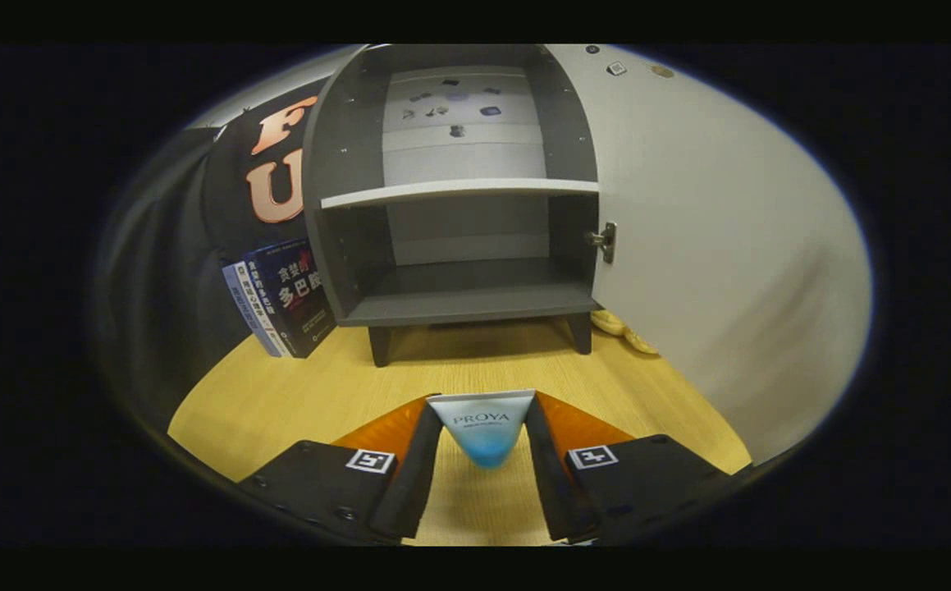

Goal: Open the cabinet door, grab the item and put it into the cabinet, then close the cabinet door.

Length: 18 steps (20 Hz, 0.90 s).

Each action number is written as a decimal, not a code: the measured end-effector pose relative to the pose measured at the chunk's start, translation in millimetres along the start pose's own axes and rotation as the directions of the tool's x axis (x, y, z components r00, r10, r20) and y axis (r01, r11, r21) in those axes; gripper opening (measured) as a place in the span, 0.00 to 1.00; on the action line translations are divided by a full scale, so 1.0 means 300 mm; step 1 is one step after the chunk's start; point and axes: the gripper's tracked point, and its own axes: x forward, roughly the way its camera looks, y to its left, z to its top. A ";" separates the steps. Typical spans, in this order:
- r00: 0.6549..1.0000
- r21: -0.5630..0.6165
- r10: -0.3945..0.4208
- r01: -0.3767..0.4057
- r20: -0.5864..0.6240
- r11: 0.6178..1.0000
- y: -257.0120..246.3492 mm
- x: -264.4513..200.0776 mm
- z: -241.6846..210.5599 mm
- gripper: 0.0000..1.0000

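A small grey cabinet [459, 305] stands on short legs ahead of me, on the wooden table. Its white door [713, 246] is swung wide open to the right, with a metal hinge [604, 240] showing at its inner edge. Inside are an upper shelf [459, 191] and a bare lower compartment. My gripper [483, 410] is shut on a white and blue cosmetic tube [483, 431], held between both fingers a short way in front of the cabinet, above the table.
Two dark books [282, 295] lean upright against the cabinet's left side. Something yellow [623, 331] lies on the table behind the open door's lower edge. The wooden tabletop [294, 394] stretches between me and the cabinet.
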 end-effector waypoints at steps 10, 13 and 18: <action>0.995 -0.037 0.062 -0.059 0.078 0.998 0.127 -0.064 0.550 0.62; 0.991 -0.038 0.075 -0.071 0.113 0.997 0.165 -0.062 0.733 0.62; 0.975 -0.058 0.080 -0.070 0.206 0.996 0.194 -0.040 1.038 0.62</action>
